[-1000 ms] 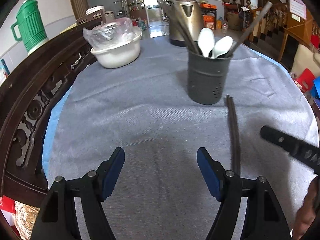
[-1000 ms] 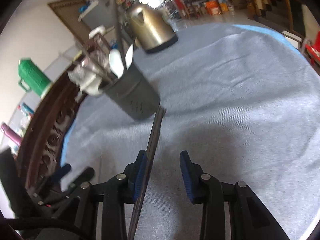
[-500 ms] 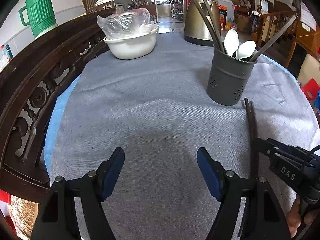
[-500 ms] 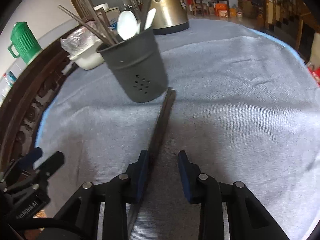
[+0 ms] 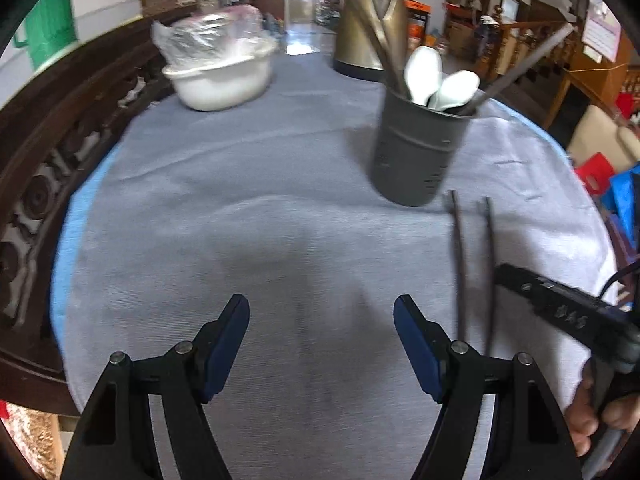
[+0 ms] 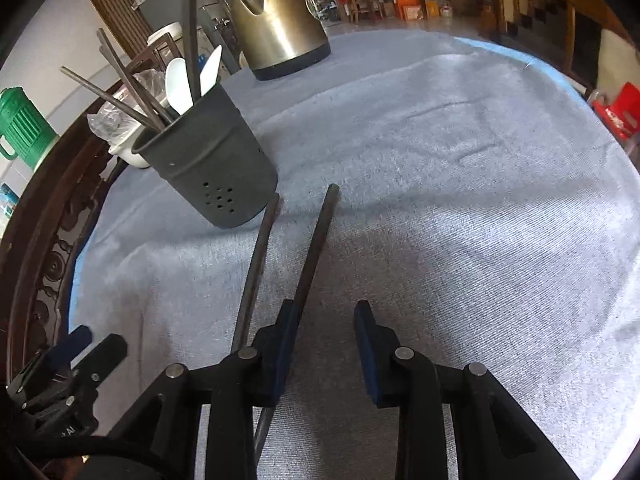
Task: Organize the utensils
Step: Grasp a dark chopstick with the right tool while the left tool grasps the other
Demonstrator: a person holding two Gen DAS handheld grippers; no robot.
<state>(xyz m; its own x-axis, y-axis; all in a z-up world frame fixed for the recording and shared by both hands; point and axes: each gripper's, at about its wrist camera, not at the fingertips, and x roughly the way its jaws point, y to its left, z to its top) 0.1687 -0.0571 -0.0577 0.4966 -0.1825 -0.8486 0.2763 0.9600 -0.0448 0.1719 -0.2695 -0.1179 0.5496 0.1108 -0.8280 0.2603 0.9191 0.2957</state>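
A dark grey utensil holder (image 5: 418, 148) (image 6: 208, 168) stands on the blue-grey cloth and holds white spoons (image 5: 424, 72) and several dark chopsticks. Two dark chopsticks (image 5: 460, 264) (image 6: 312, 252) lie on the cloth just right of it, spread slightly apart. My right gripper (image 6: 324, 320) is open and low over their near ends; one chopstick runs along the inner face of its left finger (image 6: 280, 344), the other lies outside that finger. My left gripper (image 5: 322, 320) is open wide and empty over bare cloth, left of the chopsticks. The right gripper's body (image 5: 560, 312) shows at right.
A brass kettle (image 5: 368, 32) (image 6: 276, 28) stands behind the holder. A white bowl covered in plastic (image 5: 220, 76) sits at the back left. A carved dark wooden rail (image 5: 40, 160) runs along the table's left edge, with a green jug (image 6: 22, 128) beyond it.
The two chopsticks, which lay tight together, now lie apart. My right gripper has opened a little wider. The left gripper's view has swung somewhat to the left.
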